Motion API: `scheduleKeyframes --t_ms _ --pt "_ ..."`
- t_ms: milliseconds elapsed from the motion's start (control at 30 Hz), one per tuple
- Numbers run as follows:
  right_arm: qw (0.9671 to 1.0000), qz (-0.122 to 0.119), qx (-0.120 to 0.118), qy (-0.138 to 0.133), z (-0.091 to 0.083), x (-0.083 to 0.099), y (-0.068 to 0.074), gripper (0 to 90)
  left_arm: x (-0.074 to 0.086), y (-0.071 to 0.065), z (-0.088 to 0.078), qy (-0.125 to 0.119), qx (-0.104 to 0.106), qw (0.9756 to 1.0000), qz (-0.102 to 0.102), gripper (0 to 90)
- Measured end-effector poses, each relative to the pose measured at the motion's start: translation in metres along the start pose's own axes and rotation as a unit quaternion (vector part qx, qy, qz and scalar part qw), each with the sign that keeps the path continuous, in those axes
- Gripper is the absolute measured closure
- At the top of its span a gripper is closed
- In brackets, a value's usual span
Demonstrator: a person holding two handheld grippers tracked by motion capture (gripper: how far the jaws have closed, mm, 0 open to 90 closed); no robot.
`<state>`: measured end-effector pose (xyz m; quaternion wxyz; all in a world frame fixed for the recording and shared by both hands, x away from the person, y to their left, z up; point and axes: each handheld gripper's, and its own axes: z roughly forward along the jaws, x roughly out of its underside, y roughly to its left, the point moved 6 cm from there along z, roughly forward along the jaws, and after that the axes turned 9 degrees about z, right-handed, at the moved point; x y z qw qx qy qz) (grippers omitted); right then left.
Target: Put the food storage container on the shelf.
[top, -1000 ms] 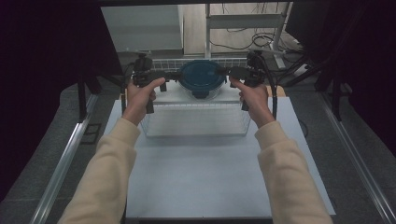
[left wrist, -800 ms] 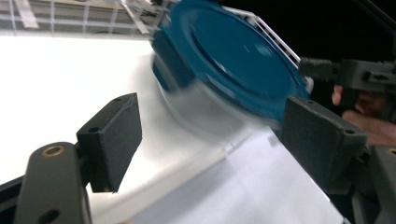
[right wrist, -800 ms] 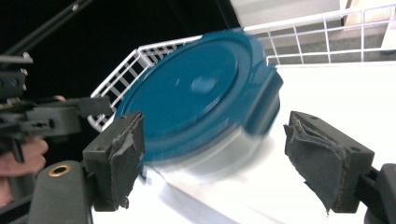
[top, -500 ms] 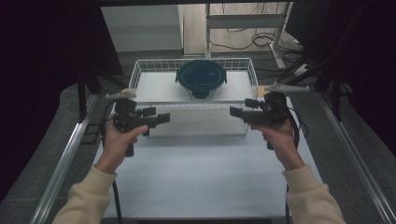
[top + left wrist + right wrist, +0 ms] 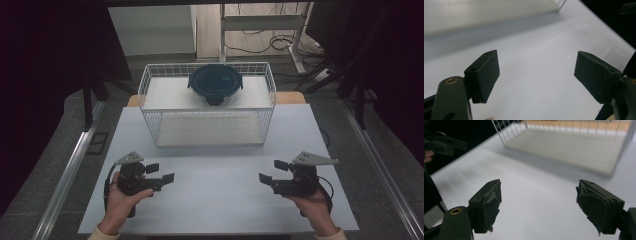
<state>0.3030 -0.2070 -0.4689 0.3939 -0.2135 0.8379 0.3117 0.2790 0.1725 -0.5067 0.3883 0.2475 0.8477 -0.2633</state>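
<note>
Fingers wide apart on both: left gripper [image 5: 159, 176] and right gripper [image 5: 272, 172] hold nothing, jaws empty w/ bare white table [image 5: 215, 200] between them in both gripper views. Change vs a sec ago: both hands were up at the wire basket [image 5: 150, 95], now pulled back to the near edge, left & right. Looks like the placing is done. Basket sits at far centre; inside it, the round container w/ dark blue lid [image 5: 215, 82], lid on, contents can't be told.
</note>
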Motion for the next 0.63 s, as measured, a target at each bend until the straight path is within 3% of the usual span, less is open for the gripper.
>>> scheduleKeyframes --t_ms 67,233,633 --pt "0.9998 0.002 0.007 0.017 0.004 0.015 -0.007 19.7 0.011 0.002 0.006 0.016 -0.005 0.9999 0.002 20.0" --pt "0.9989 0.004 0.027 0.038 0.01 0.037 -0.019 19.8 0.022 0.004 0.011 0.027 -0.015 0.9995 0.008 20.1" --pt "0.9992 -0.007 0.034 0.019 0.008 0.037 -0.021 19.2 0.023 0.005 0.009 0.02 -0.021 0.9995 0.011 20.1"
